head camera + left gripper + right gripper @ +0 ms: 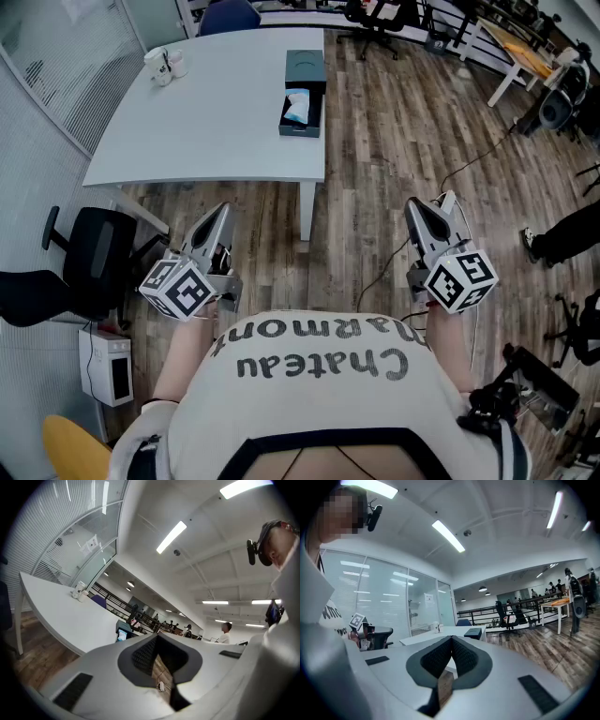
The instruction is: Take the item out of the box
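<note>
Dark teal rectangular box [305, 70] sits open by the right edge of the white table [187, 131], pale blue item [298, 106] showing inside, well apart from the person; my guess is nothing's started, so both tools hang low by the body, pointing forward; left gripper [217, 214] and right gripper [417, 208] are both pressed together, pinching nothing.

An office is shown by the table [216, 122] ahead of the left gripper [221, 210], swivel chairs [94, 251], glass partitions [389, 597], strip lights [447, 535].
</note>
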Tool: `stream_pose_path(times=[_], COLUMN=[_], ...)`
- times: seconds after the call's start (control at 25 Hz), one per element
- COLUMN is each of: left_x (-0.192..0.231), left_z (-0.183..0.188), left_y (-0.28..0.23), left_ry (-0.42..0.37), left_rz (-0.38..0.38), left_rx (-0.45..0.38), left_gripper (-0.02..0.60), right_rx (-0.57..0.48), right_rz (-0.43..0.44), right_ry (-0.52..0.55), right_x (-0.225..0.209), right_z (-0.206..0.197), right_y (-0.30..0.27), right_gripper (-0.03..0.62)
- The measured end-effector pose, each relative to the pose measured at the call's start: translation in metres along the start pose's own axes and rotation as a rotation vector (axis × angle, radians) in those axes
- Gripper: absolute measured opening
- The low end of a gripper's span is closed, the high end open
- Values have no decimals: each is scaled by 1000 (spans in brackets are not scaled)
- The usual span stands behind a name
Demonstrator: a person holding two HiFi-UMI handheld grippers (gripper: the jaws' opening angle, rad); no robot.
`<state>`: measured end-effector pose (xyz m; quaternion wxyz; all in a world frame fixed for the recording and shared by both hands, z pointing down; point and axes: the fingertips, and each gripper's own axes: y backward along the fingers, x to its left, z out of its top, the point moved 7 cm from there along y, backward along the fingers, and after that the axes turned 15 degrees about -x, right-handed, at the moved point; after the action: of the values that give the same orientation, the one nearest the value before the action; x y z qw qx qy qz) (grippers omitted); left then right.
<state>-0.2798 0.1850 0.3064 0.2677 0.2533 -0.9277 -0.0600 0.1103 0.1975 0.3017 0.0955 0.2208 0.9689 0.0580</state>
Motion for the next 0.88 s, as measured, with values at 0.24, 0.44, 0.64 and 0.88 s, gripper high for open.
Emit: stream_pose_path(times=[0.24,0.44,0.64,0.88], left_x=[1,2,4,7], left_z=[0,3,2,2], left_y=[-1,-2,-5,-4], left_ry=[-1,1,9,36], left_rz=[-8,-13,-18,-21], left_rx=[1,-7,-9,-10], left_gripper=[17,17,17,17], right_rx=[11,9,-17,17], right_rz=[1,9,2,-27], right_ry=[6,10,-58,-74], right_x=[1,3,2,2], right_z=[-1,1,3,0], right_y=[-1,-4,-6,-4], right_gripper=[-2,-2,-2,-2])
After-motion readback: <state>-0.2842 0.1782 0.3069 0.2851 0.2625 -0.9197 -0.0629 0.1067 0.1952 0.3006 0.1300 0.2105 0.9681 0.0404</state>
